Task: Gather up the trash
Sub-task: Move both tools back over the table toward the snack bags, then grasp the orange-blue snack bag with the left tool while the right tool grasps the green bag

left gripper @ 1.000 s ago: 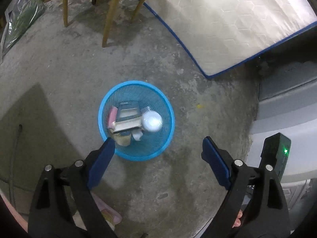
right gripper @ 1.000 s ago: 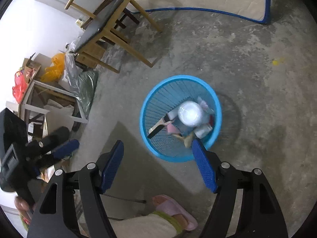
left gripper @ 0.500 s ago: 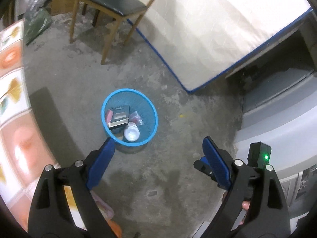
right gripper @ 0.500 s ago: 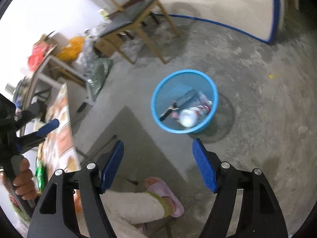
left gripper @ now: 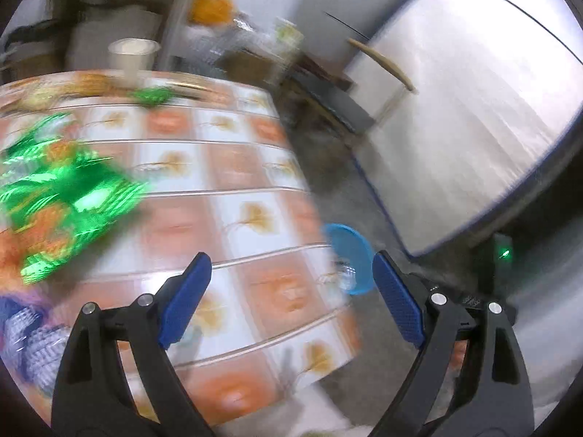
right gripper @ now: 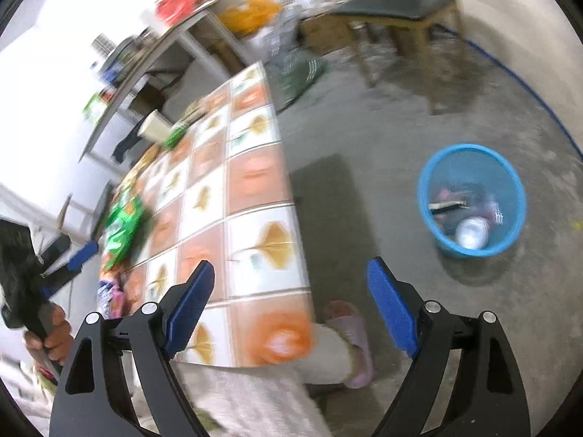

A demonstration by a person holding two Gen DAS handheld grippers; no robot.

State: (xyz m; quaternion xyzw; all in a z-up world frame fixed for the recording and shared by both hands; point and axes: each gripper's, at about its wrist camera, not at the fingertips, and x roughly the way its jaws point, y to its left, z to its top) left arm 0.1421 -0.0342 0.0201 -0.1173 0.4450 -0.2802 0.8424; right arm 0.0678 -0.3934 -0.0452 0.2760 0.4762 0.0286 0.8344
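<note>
Blue trash bin (right gripper: 472,200) on the concrete floor, well apart from the tiled surface (right gripper: 251,196), off its right-hand edge in the right wrist view. Bin holds a white bottle (right gripper: 472,232) and other scraps. Green wrapper (left gripper: 69,193) lies on the surface toward the side away from the bin; paper cup (left gripper: 133,56) at its far end. Left hand-held gripper (left gripper: 291,293): wide open, empty, over the surface edge. Right hand-held gripper (right gripper: 291,300): jaws opening, nothing between them, above the surface edge nearest the bin.
</note>
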